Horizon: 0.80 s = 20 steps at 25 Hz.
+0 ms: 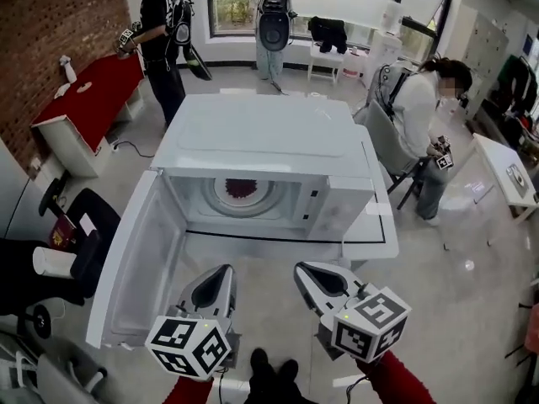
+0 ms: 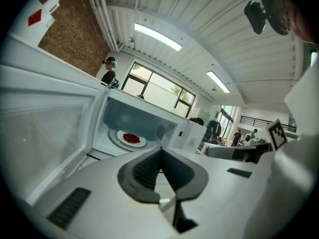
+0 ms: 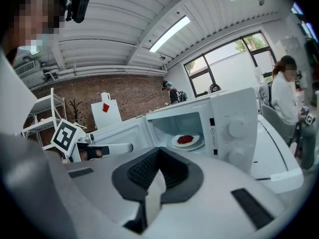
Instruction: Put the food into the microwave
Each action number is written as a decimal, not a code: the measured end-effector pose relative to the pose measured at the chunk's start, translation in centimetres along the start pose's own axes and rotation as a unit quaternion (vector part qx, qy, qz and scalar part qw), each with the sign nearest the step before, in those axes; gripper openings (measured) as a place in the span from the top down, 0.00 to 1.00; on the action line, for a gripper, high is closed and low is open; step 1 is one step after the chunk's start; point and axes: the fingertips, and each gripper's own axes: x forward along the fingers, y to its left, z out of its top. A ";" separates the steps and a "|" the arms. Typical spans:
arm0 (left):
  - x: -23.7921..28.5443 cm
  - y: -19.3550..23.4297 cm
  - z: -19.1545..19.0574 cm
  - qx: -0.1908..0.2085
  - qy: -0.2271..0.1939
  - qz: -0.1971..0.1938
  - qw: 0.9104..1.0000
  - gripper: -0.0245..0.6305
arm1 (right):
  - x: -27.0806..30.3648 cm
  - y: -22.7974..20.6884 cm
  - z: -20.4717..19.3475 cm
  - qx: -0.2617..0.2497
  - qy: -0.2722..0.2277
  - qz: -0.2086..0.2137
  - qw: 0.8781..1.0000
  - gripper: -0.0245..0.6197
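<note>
A white microwave (image 1: 261, 141) stands on a white table, its door (image 1: 139, 259) swung wide open to the left. Inside, on the turntable, lies a white plate of red food (image 1: 244, 194), which also shows in the left gripper view as the plate (image 2: 130, 139) and in the right gripper view as the plate (image 3: 185, 140). Both grippers hover side by side in front of the open cavity, well short of it. My left gripper (image 1: 221, 274) (image 2: 160, 151) is shut and holds nothing. My right gripper (image 1: 305, 269) (image 3: 159, 149) has its jaws together, also with nothing in them.
The open door (image 2: 40, 133) walls off the left side. The control panel (image 3: 234, 131) is right of the cavity. A seated person (image 1: 425, 116) is at the right, a standing person (image 1: 160, 40) and a red table (image 1: 93, 99) at the back left, a black chair (image 1: 76, 242) at the left.
</note>
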 end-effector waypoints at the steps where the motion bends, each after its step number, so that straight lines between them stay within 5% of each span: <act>1: -0.6 -0.6 -0.1 0.008 0.002 -0.004 1.000 0.95 | -0.7 0.1 -0.1 0.003 -0.003 0.000 1.000 0.94; 7: -3.8 -4.1 -1.6 0.030 0.021 -0.022 0.999 0.95 | -5.0 0.9 -1.4 0.022 -0.012 -0.005 1.000 0.94; 20: -6.4 -6.3 -4.1 0.005 0.032 -0.029 0.999 0.95 | -9.9 2.3 -4.0 -0.010 -0.030 -0.048 0.998 0.94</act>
